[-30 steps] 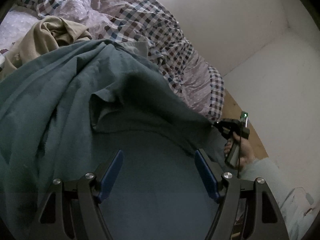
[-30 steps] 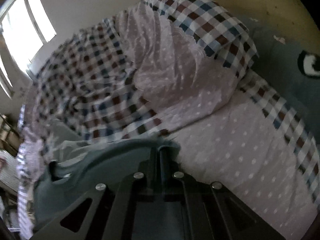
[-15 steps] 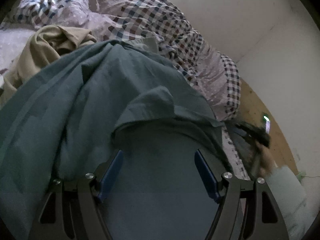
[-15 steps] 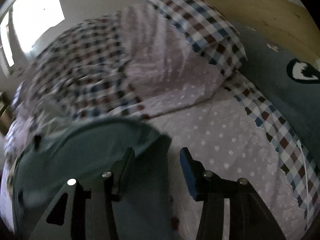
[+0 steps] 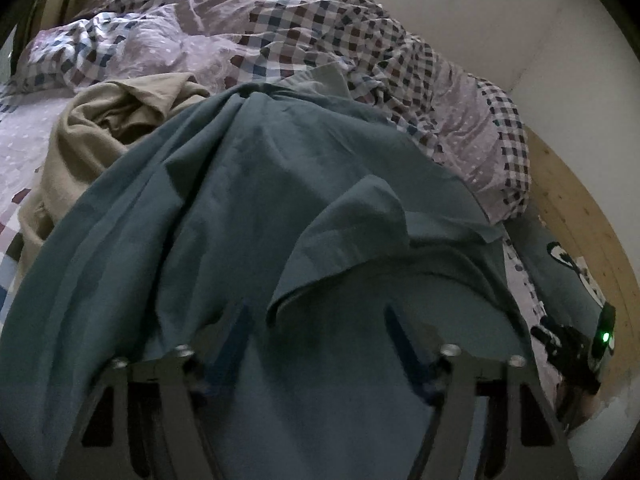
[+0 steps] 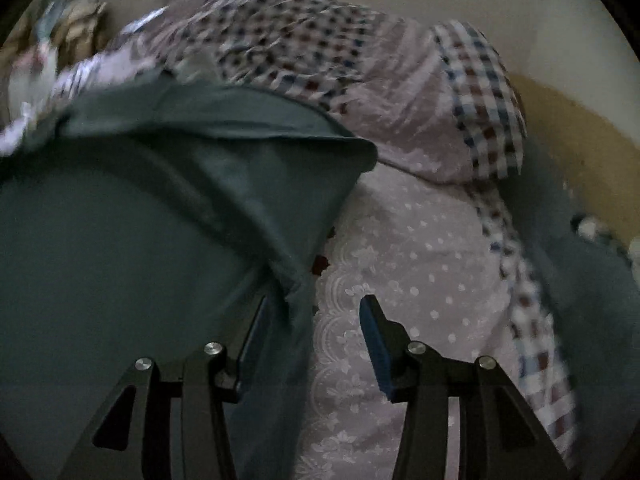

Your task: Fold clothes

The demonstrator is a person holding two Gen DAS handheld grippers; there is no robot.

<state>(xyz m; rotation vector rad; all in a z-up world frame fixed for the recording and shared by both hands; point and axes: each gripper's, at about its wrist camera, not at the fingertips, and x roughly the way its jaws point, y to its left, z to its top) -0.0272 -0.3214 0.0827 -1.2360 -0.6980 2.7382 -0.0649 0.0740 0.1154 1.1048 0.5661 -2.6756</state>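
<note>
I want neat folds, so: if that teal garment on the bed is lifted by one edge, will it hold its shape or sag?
The teal garment will likely sag: it already lies in soft drapes and creases. It looks thin and light, since its flap curls over by itself. It may drag on the bedsheet rather than slide.

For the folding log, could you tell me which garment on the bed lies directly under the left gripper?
The teal garment, spread flat beneath the left gripper; the beige garment lies crumpled farther back.
</note>
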